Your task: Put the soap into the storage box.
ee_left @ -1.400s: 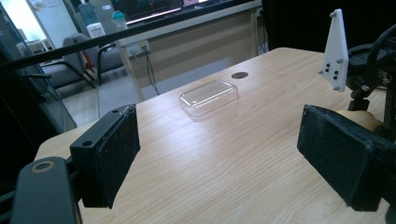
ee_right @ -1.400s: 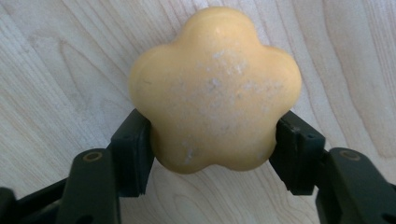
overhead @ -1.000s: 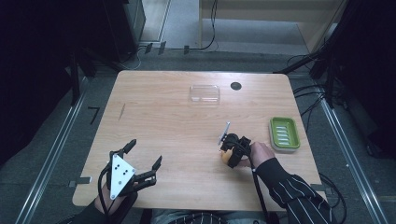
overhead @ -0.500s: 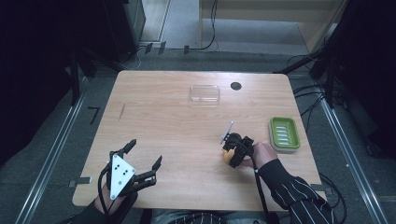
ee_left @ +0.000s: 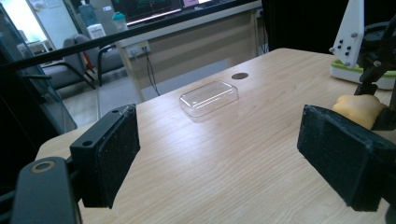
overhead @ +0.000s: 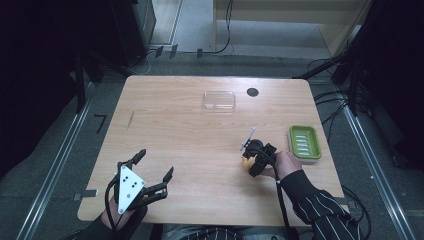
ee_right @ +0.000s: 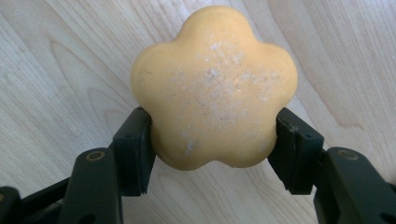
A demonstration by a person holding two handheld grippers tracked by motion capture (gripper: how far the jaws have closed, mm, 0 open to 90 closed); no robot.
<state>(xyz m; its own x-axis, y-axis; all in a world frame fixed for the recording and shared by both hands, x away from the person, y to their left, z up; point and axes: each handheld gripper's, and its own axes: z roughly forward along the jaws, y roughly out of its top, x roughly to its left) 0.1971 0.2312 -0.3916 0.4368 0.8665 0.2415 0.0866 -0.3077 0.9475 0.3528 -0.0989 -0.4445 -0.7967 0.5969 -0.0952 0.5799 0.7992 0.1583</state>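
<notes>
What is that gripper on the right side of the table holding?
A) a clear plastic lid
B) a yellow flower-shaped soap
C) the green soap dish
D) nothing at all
B: in the right gripper view, the right gripper has its two black jaws pressed against both sides of the yellow flower-shaped soap, just above the wooden table.

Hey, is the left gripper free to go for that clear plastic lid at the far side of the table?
Probably yes: the left gripper has its jaws open with nothing between them, and bare table lies between it and the clear lid.
</notes>
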